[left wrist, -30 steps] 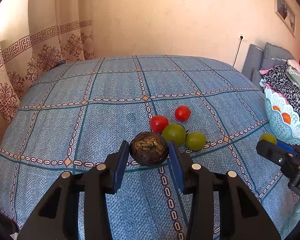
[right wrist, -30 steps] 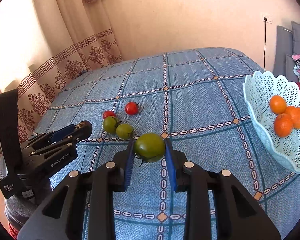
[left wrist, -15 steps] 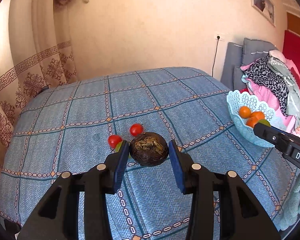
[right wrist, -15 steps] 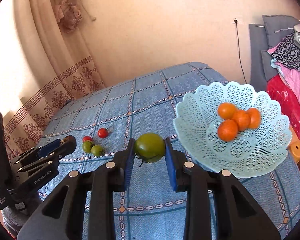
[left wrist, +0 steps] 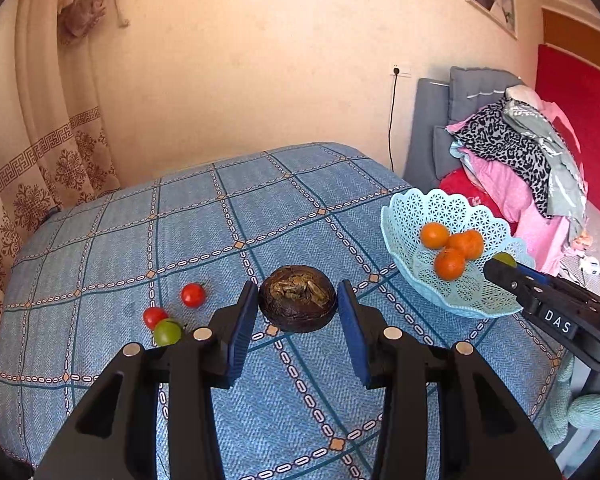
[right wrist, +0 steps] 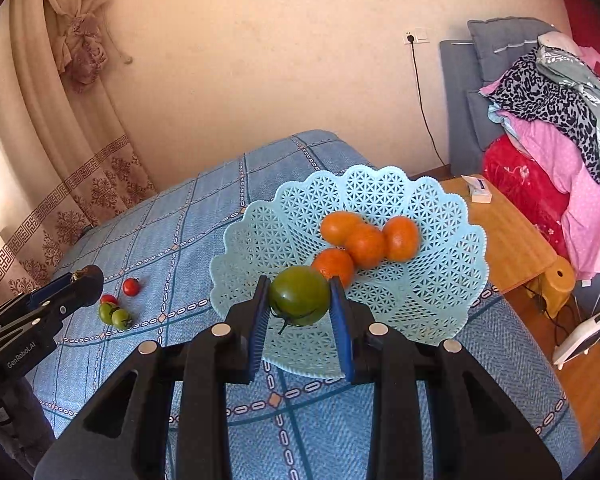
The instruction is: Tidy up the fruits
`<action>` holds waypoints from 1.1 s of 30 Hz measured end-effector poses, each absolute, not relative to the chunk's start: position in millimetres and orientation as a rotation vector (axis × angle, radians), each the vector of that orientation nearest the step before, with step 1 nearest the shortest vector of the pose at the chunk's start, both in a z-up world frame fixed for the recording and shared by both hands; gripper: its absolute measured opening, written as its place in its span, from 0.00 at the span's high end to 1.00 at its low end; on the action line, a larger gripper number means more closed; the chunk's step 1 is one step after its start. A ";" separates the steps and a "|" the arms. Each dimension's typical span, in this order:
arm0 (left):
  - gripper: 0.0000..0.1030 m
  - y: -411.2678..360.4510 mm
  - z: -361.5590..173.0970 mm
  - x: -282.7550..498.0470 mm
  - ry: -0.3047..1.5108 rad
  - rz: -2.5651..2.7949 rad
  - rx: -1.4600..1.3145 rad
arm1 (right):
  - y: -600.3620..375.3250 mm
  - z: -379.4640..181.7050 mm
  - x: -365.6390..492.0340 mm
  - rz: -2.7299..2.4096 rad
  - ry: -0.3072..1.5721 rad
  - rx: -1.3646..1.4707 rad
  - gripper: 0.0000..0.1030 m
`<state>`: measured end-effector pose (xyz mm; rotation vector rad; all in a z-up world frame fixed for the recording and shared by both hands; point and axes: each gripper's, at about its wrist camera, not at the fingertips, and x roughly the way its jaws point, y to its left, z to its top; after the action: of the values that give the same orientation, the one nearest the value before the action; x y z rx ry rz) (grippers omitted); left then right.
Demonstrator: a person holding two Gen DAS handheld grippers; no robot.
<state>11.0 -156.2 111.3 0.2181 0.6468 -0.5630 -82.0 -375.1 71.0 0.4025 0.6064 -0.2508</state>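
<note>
We note a bed under a blue checked woven cover (left wrist: 112,240). At its right edge sits a pale blue lattice plastic basket (right wrist: 432,300) holding four orange tangerines (right wrist: 366,245). Our left gripper (left wrist: 298,304) is clamped on a dark brown, wrinkled round fruit (left wrist: 297,298), held above the cover. Our right gripper (right wrist: 300,298) is clenched on a large green tomato (right wrist: 299,295), poised over the basket's near rim. Two small red tomatoes (left wrist: 193,295) and smaller green tomatoes (right wrist: 115,315) lie clustered on the cover.

Left wrist view looks down along its fingers over the bed (left wrist: 284,208), right wrist view nearer the basket (right wrist: 440,280), both share bed, basket (left wrist: 404,216), wall (left wrist: 260,60)
</note>
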 end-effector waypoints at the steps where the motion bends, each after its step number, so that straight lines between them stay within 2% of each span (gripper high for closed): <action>1: 0.60 -161.3 111.9 9.3 0.646 -0.568 0.222 | -377.8 70.1 -82.2 -0.252 0.608 0.412 0.68; 3: 0.60 -168.1 113.2 7.9 0.643 -0.578 0.227 | -383.5 70.0 -85.2 -0.260 0.596 0.426 0.52; 4: 0.60 -171.5 114.1 7.1 0.642 -0.583 0.229 | -385.8 71.0 -86.9 -0.265 0.587 0.426 0.51; 21: 0.60 -245.0 117.8 -7.3 0.633 -0.707 0.263 | -423.7 87.6 -122.8 -0.345 0.482 0.494 0.50; 23: 0.60 -245.8 117.1 -5.1 0.649 -0.708 0.248 | -427.9 90.6 -127.7 -0.357 0.469 0.500 0.50; 26: 0.60 -239.9 116.7 -1.2 0.656 -0.681 0.238 | -430.2 95.3 -132.1 -0.368 0.447 0.497 0.43; 31: 0.59 -218.6 110.4 11.5 0.696 -0.632 0.226 | -429.0 94.8 -130.3 -0.350 0.453 0.499 0.42; 32: 0.56 -214.1 107.9 14.3 0.709 -0.628 0.223 | -428.3 94.1 -129.1 -0.348 0.456 0.497 0.42; 33: 0.49 -210.1 104.9 16.2 0.723 -0.622 0.219 | -427.5 93.8 -128.2 -0.347 0.458 0.496 0.42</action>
<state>16.2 -210.1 104.9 0.2186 0.7230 -0.6218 -128.2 -427.5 93.8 0.4964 0.4575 -0.3470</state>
